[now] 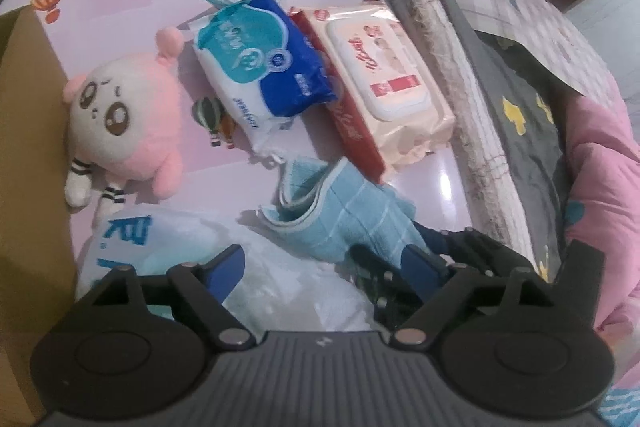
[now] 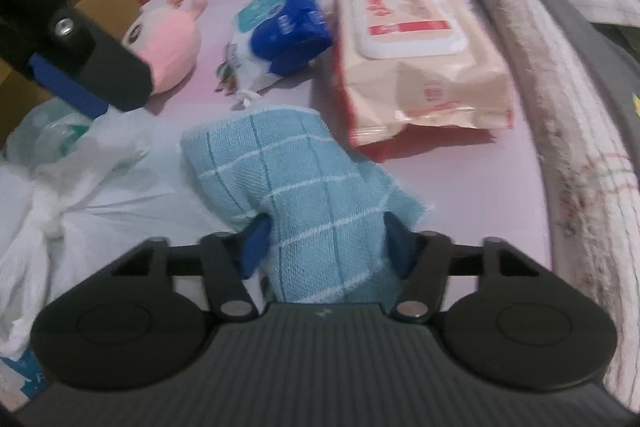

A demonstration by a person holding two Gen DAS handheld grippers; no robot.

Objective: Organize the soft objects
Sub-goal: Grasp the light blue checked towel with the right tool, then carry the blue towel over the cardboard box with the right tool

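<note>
Light blue checked cloth clamped in the right hand-held gripper (image 2: 326, 243)

The light blue checked terry cloth (image 2: 296, 183) is pinched at its near end, draped ahead onto the glossy pink tabletop (image 2: 472, 183); soft, light and floppy, it is best gathered at a fold. The left hand-held gripper (image 1: 324, 267) is spread, empty, above a white plastic bag (image 1: 280, 287). A bed is alongside.

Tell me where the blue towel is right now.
The blue towel lies low and central in the right wrist view, pinched in the right claw, just in front of the wipes pack.
</note>
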